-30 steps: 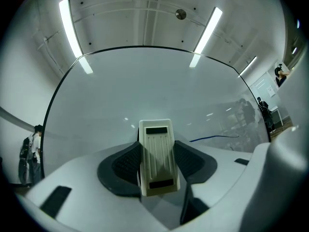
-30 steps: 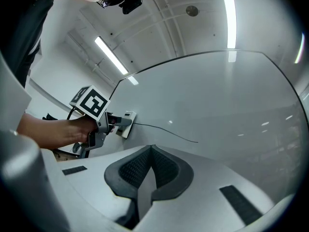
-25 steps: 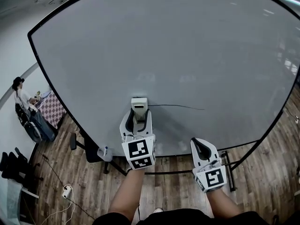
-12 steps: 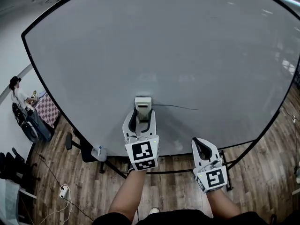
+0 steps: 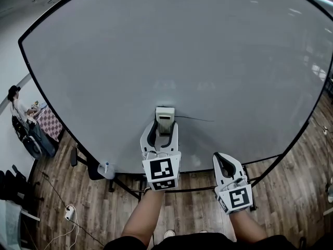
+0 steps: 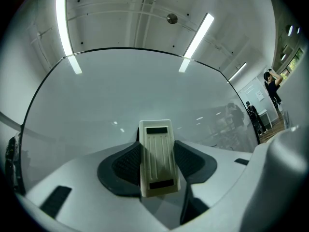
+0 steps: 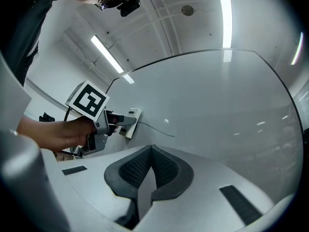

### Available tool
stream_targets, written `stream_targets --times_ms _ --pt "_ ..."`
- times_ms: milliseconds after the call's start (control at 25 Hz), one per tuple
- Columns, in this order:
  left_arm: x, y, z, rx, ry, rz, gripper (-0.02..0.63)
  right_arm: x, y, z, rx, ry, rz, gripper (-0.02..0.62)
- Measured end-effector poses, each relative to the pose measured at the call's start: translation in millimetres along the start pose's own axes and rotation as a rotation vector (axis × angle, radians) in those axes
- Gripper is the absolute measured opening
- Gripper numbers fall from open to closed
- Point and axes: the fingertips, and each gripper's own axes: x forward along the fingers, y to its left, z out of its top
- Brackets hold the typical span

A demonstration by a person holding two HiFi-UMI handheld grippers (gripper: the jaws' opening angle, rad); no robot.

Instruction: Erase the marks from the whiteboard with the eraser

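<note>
Left gripper view: my left gripper [image 6: 157,162] is clamped on the eraser [image 6: 155,144], tip against the whiteboard [image 6: 145,86], with the thin mark [image 5: 195,119] running off to its right. The right gripper [image 7: 150,172] has its jaws together, empty. If I tilt it, I reckon the eraser skips the line.

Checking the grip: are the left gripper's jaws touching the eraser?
Touching. The left gripper view shows the left gripper closed on the eraser, both jaw pads pressed against its sides.

bright ceiling strip lights [image 6: 62,25] | whiteboard [image 5: 208,61] glare | fisheye-warped edges
</note>
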Motion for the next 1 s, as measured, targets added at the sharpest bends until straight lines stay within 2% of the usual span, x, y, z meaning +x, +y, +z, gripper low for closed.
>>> stream_targets --times_ms 200,600,760,1000 --pt "1.0 -25.9 -1.6 0.010 -0.008 -0.050 0.238 -9.8 -6.7 -3.5 -0.005 0.007 -0.023 0.018" --pt "23.3 -86.8 -2.8 0.030 -0.010 -0.156 0.238 -24.2 -48.6 -7.8 -0.012 0.023 -0.085 0.018" --pt "31.0 -107.9 4.7 0.070 -0.015 -0.164 0.238 -33.2 -67.9 -1.8 -0.019 0.031 -0.096 0.018" --pt "27.9 -131.9 -21.6 0.076 0.004 -0.199 0.239 -45.4 -71.9 -7.5 -0.024 0.042 -0.133 0.018"
